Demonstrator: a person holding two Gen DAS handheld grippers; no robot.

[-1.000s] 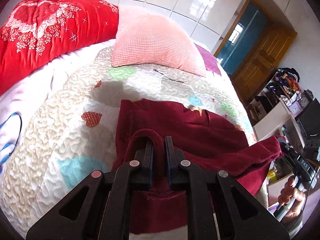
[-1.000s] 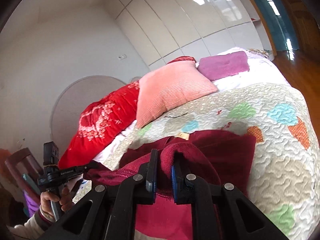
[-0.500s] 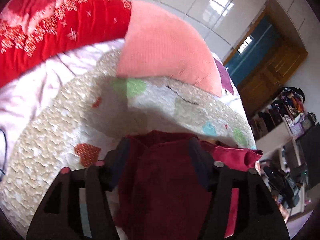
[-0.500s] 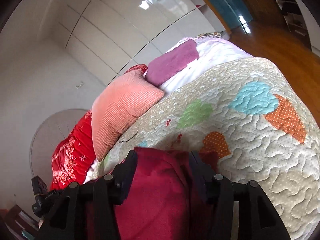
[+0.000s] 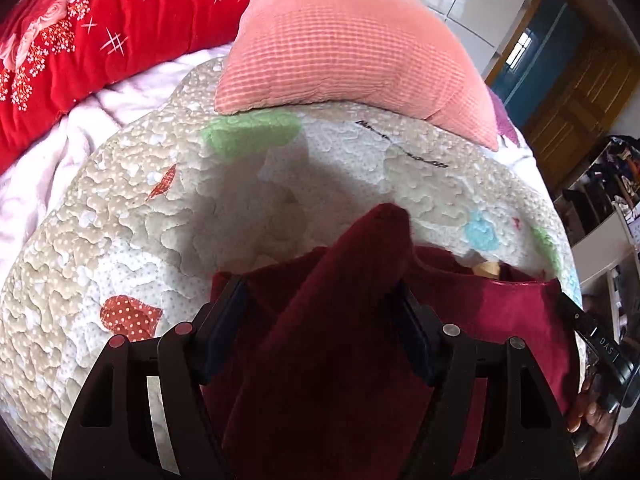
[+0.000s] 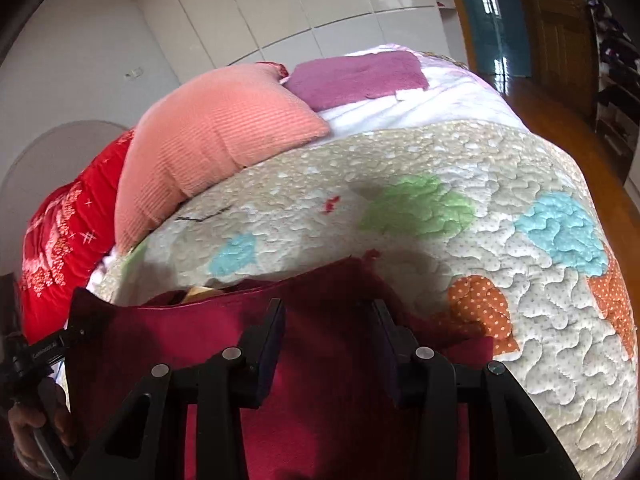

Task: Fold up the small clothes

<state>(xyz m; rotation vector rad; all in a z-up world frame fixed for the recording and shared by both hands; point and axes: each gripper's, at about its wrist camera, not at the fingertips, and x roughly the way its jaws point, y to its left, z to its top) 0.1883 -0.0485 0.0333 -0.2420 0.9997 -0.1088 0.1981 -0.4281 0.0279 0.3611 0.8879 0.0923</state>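
Observation:
A dark red garment (image 5: 500,312) lies on the patchwork quilt (image 5: 140,220) at the near edge of the bed. My left gripper (image 5: 320,312) hangs low over it with its jaws wide and still opening. A raised ridge of the cloth runs between the fingers and peaks just past them, without being pinched. My right gripper (image 6: 330,320) hovers over the same garment (image 6: 168,340) at its other side. Its jaws stand apart and are closing, with flat cloth below them and nothing pressed between the pads. Each view shows the other gripper's handle in a hand at its edge.
A pink ribbed pillow (image 5: 352,48) lies behind the garment, a red flowered blanket (image 5: 80,40) at the far left. A purple cloth (image 6: 360,76) lies at the head of the bed. Cluttered shelves (image 5: 608,208) and wooden floor (image 6: 560,120) border the bed's right side.
Both grippers were shut on the garment's edge a second ago and have let go and spread their jaws. Both have sunk forward towards the bed, and the garment now rests on the quilt.

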